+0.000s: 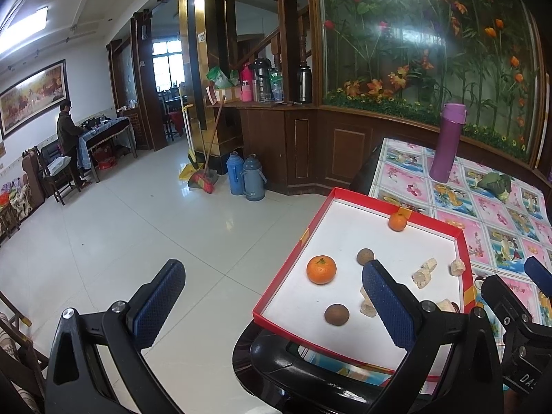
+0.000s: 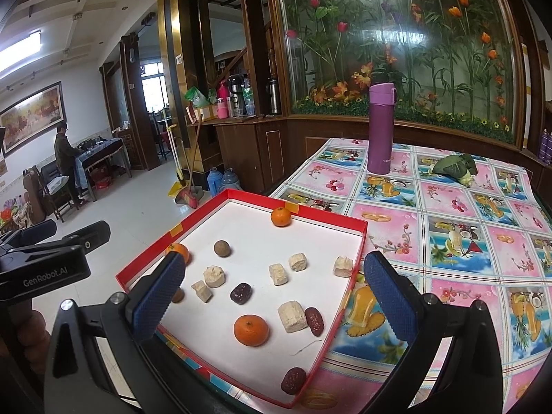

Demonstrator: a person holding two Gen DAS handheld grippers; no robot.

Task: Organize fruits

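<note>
Both grippers hang over the near end of the table (image 2: 448, 207), and both are spread wide with nothing between the fingers. The left gripper (image 1: 272, 296) sits off the table's left corner, one finger over the floor, the other over the red-walled tray (image 2: 345, 219). The right gripper (image 2: 281, 293) straddles the tray's near right part.

In the tray, on its white bottom: one orange (image 2: 250, 329) near the front, another orange (image 2: 280, 216) against the far wall, a third (image 2: 179, 251) by the left wall, half hidden behind the right gripper's left finger. Two brown round fruits, one (image 2: 222, 248) mid-tray, one (image 1: 336, 314) near the front left. Dark red dates (image 2: 240, 293) lie among pale chunks (image 2: 292, 316), and one date (image 2: 293, 380) sits in the near right corner.

Further back on the flowered cloth, a purple flask (image 2: 380, 127) stands upright, with a leafy green (image 2: 453, 167) lying to its right, well apart from the tray.
</note>
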